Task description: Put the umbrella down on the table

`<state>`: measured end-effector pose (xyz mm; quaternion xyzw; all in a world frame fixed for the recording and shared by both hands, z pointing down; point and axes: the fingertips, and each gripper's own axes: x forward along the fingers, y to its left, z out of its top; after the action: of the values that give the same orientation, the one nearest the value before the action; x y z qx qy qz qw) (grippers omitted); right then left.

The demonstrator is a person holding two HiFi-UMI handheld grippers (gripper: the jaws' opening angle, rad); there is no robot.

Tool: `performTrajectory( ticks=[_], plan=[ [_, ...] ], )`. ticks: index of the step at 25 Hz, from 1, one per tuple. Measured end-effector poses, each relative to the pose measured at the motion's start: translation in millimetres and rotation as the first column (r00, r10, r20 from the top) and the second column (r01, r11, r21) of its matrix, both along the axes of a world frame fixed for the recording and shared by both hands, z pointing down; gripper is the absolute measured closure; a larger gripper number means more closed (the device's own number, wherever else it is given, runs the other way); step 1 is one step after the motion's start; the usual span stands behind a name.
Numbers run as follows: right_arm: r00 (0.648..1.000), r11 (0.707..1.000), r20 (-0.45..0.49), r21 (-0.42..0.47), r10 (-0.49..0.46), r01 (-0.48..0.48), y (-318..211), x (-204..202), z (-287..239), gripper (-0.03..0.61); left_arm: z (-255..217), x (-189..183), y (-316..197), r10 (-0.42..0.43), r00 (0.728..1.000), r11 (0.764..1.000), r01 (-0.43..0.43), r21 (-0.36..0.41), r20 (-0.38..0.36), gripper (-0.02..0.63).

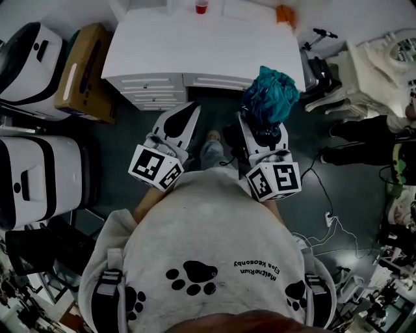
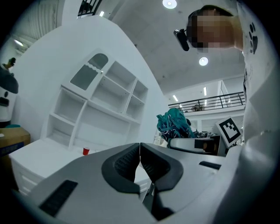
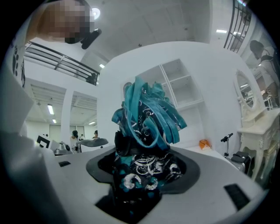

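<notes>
Right tool (image 3: 142, 175): clamped on the folded teal umbrella (image 3: 146, 127), which bunches out beyond the tips. Hold the clamp, carry forward, and release only once the bundle rests on a surface. Left tool (image 2: 139, 164): alongside, jaws together on nothing. Both sit close to the person's torso, pointing forward. The white tabletop (image 1: 195, 45) lies well ahead of the tips. Set down short of the red cup (image 1: 202, 7).
</notes>
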<state>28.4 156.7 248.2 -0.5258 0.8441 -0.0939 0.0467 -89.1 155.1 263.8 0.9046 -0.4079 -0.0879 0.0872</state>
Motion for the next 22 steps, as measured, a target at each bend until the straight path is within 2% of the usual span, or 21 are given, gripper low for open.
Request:
performTrajectory(
  ticks=[6, 15, 22],
  plan=[
    [0.999, 0.999, -0.003, -0.011, -0.033, 0.033, -109.0, 23.8, -2.2, 0.299, -2.0, 23.4, -100.5, -0.026, 1.0, 1.0, 0.026, -0.009, 0.005, 0.595],
    [0.995, 0.993, 0.017, -0.054, -0.101, 0.102, -243.2, 48.1, 4.5, 0.299, 1.7, 53.7, -230.1, -0.071, 0.997, 0.997, 0.072, -0.041, 0.023, 0.595],
    [0.991, 0.989, 0.026, -0.068, -0.132, 0.133, -253.7, 50.7, 7.3, 0.299, -0.2, 52.1, -230.1, -0.117, 0.993, 0.992, 0.118, -0.037, 0.029, 0.595]
  ],
)
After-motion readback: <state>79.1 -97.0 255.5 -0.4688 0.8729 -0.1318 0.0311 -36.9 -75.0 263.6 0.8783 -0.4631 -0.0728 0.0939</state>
